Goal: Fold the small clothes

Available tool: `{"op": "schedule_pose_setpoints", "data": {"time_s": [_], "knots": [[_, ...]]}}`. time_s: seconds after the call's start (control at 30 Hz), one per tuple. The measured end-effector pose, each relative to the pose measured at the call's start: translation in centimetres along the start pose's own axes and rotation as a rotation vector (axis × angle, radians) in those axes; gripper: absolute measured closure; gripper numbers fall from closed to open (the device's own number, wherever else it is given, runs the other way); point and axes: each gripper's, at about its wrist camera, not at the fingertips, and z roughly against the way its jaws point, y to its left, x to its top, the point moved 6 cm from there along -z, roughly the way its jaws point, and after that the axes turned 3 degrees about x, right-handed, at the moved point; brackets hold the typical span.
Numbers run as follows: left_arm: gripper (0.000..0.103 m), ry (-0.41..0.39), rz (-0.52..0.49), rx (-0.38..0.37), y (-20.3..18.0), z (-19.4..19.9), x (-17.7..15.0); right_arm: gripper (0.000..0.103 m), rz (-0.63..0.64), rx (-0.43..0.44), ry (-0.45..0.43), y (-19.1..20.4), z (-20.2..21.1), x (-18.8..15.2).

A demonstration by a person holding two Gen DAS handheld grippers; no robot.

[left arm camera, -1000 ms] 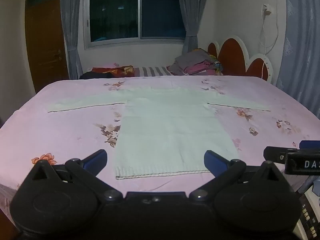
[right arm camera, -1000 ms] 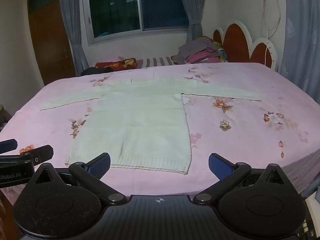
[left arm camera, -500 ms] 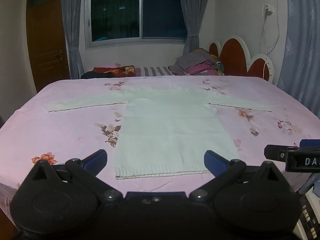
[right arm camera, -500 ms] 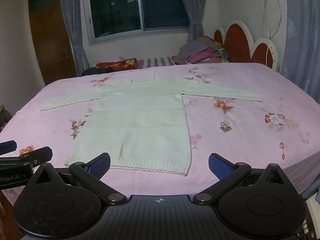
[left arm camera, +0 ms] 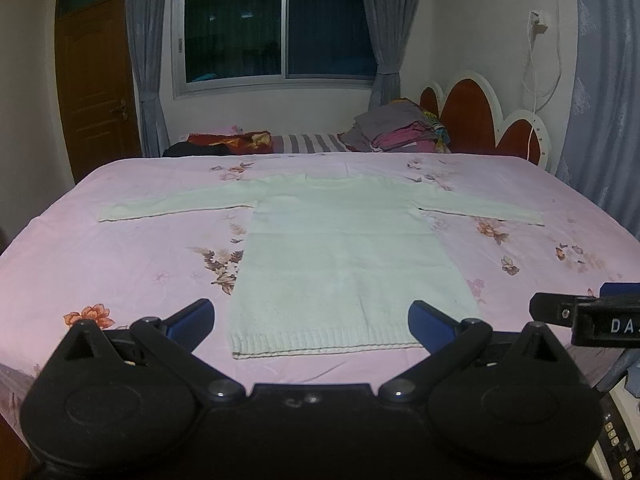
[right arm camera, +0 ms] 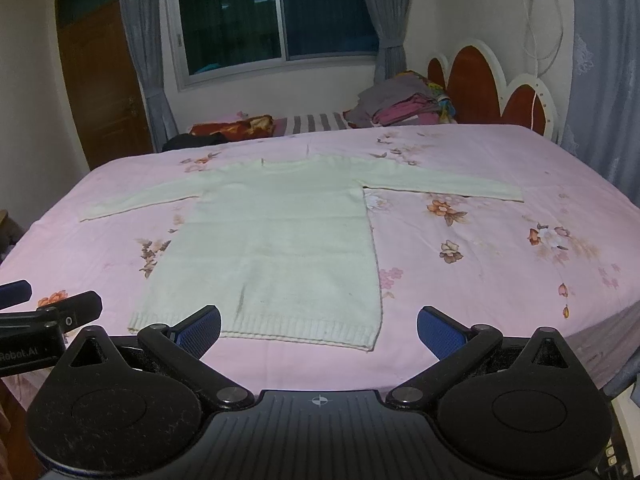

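Note:
A pale green knitted sweater [left arm camera: 340, 256] [right arm camera: 280, 240] lies flat on the pink floral bedsheet [left arm camera: 120, 248] [right arm camera: 500, 264], both sleeves stretched sideways, ribbed hem toward me. My left gripper [left arm camera: 310, 318] hovers open just before the hem, nothing between its blue pads. My right gripper [right arm camera: 318, 326] is open too, near the hem's right corner, holding nothing. Each gripper shows at the edge of the other's view: the right gripper [left arm camera: 588, 316] at the right of the left wrist view, the left gripper [right arm camera: 44, 316] at the left of the right wrist view.
A stack of folded clothes [left arm camera: 400, 130] [right arm camera: 404, 106] and a dark and red bundle [left arm camera: 224, 144] lie at the far side of the bed. A red scalloped headboard [left arm camera: 484, 124] stands right. Window, curtains and a brown door [left arm camera: 96, 84] are behind.
Both views have tilted slightly upward, so the sweater sits a little lower in frame. Nothing was grasped or moved on the bed.

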Motion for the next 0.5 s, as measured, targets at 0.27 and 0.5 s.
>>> {"op": "schedule_pose_setpoints", "data": {"time_s": [0.27, 0.5], "knots": [[0.0, -0.003, 0.008, 0.003, 0.22, 0.17, -0.45, 0.0, 0.0, 0.0, -0.001, -0.1, 0.0, -0.04], [0.0, -0.007, 0.01, 0.002, 0.31, 0.23, -0.62, 0.0, -0.001, 0.005, 0.001, -0.3, -0.02, 0.02]]}}
